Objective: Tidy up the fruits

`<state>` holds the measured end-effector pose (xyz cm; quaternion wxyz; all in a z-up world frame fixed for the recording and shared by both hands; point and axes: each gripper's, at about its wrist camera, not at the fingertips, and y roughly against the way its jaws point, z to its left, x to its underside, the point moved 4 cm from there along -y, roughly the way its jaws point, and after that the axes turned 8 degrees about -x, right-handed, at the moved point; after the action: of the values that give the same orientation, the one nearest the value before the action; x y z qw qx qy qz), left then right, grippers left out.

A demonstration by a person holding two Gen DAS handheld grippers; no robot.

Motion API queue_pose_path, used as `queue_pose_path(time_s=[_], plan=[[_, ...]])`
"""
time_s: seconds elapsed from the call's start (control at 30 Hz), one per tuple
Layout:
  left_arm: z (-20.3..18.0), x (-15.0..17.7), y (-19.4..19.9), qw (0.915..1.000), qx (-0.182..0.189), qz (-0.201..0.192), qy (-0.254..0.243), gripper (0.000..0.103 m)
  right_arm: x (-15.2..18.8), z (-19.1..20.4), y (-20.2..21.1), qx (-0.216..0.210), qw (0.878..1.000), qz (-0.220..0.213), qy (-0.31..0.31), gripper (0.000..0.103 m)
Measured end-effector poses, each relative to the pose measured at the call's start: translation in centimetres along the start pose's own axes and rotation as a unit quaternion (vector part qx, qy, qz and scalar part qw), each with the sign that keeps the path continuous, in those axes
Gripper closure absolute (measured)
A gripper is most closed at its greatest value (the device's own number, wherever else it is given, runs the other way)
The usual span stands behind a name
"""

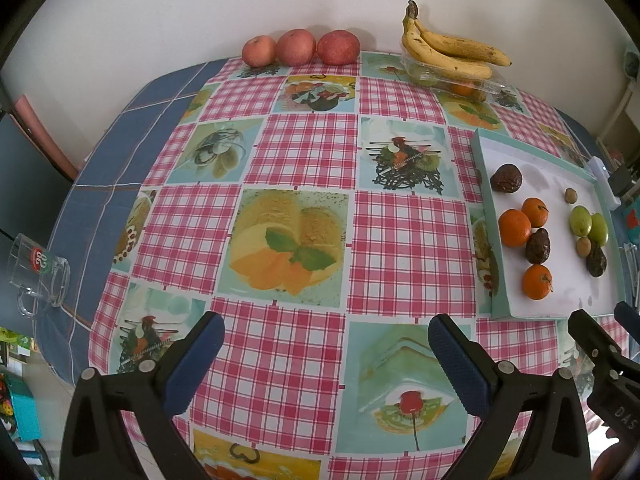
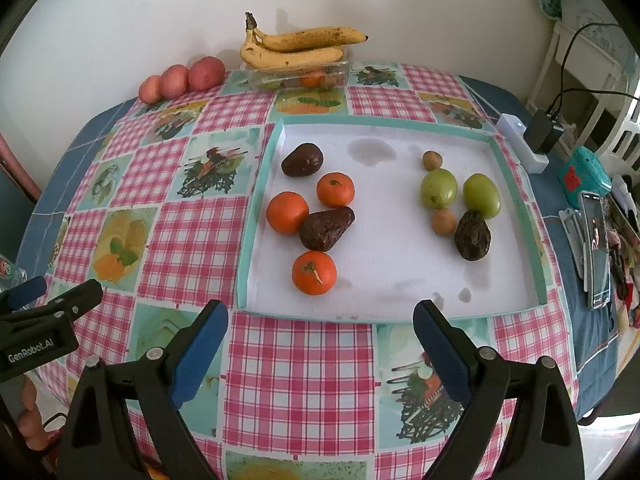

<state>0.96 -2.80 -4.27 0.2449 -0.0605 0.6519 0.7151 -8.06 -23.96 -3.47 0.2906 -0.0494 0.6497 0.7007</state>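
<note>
While both my left gripper [image 1: 326, 342] and right gripper [image 2: 320, 330] hang spread and empty, tray [image 2: 256, 216] fruit lies mixed: tangerines [image 2: 287, 212] among avocados [image 2: 326, 228], green fruits [image 2: 438, 188] right; sorting looks unfinished.

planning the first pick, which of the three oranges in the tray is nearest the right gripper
The orange at the tray's near edge, its stem facing up, just below the dark avocado. The other two oranges sit farther back, beyond that avocado.

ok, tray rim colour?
Teal (light turquoise) rim around a white floor, clearest in the right wrist view.
</note>
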Motion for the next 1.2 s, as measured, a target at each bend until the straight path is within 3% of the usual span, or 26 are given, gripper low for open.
queue_pose_path(time_s=[1.2], plan=[[0.21,-0.04,-0.14,1.0000,0.001,0.002,-0.002,0.000,0.00,0.05,-0.19,0.001,1.000,0.002,0.000,0.009]])
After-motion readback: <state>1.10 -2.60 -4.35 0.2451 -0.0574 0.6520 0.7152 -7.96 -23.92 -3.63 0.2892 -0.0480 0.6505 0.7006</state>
